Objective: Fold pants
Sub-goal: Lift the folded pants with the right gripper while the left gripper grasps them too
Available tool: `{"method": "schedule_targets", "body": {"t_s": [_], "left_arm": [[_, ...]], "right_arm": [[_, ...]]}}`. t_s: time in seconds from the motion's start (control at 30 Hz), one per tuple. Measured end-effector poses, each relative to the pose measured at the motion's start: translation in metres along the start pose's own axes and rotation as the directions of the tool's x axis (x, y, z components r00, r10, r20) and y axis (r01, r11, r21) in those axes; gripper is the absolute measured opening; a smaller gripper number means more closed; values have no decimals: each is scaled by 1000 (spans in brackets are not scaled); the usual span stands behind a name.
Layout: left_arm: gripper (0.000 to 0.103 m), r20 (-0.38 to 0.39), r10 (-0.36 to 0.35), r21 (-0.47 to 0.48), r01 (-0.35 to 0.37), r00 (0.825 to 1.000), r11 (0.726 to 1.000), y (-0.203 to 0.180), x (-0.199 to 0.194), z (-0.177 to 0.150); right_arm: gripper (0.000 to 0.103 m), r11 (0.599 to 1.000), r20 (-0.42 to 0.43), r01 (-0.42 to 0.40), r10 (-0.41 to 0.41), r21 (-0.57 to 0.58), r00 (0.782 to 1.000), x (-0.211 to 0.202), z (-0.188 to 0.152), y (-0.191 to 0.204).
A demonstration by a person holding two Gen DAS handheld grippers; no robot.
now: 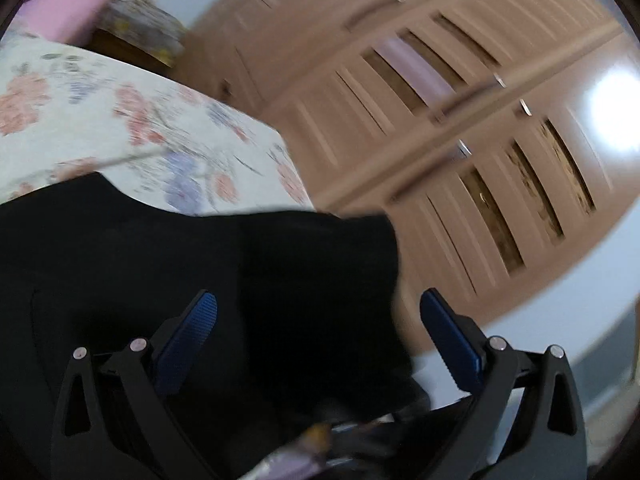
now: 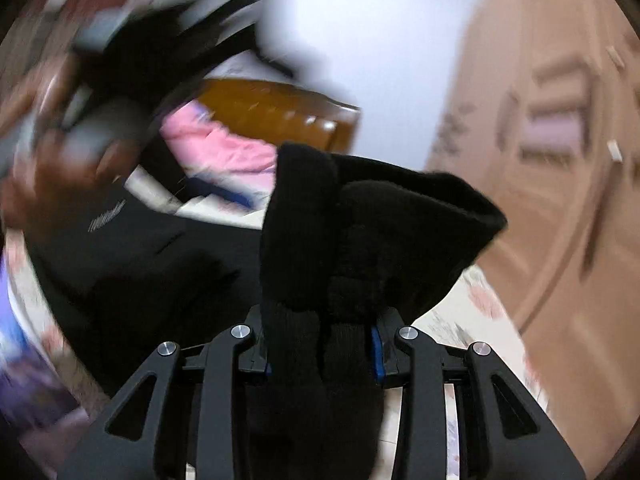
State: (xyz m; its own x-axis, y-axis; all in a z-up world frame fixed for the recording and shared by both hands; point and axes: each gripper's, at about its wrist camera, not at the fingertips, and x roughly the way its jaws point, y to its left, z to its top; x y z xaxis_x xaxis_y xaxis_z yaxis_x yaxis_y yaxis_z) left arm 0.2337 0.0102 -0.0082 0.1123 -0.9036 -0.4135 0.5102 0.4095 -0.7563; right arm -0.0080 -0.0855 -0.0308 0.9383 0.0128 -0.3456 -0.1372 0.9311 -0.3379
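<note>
Pants: black pants [image 2: 360,232] lie partly on the floral bedsheet [image 1: 120,120], with one ribbed end lifted off it; we see no full outline in either view.
Right gripper: our right gripper [image 2: 320,352] is clamped on a bunched ribbed end of the pants, fingers nearly together, cloth standing up past the tips and flopping over.
Left gripper: our left gripper [image 1: 318,332] has its blue pads [image 1: 188,344] spread wide, gripping nothing; black cloth lies between and beyond them.
Key relation: for the left fingers the cloth runs ahead and to the left, its free edge just inside the right pad; the wardrobe [image 1: 460,140] stands behind.
Long axis: we judge it runs from the right gripper's pinch toward the flat dark spread at that view's left, though blur hides the far end.
Nearer hand: the right already has the cloth; we judge the left must close on the edge before any fold.
Blur: both views smear, so finer detail is beyond us.
</note>
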Motion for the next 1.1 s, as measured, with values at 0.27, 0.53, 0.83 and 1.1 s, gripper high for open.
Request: {"method": "schedule_targets", "body": {"t_s": [0.27, 0.53, 0.83, 1.1], "left_arm": [[101, -274, 367, 57, -366, 889, 929, 35, 32, -35], [93, -228, 240, -6, -248, 944, 969, 39, 27, -37], [42, -233, 307, 84, -296, 923, 952, 17, 57, -31], [31, -288, 390, 141, -364, 874, 920, 21, 78, -37]], "right_arm": [[34, 924, 0, 27, -30, -381, 1000, 10, -34, 88], [33, 933, 60, 95, -80, -347, 995, 9, -27, 70], [34, 940, 82, 150, -131, -306, 988, 5, -30, 50], [53, 908, 68, 161, -146, -386, 987, 10, -46, 51]]}}
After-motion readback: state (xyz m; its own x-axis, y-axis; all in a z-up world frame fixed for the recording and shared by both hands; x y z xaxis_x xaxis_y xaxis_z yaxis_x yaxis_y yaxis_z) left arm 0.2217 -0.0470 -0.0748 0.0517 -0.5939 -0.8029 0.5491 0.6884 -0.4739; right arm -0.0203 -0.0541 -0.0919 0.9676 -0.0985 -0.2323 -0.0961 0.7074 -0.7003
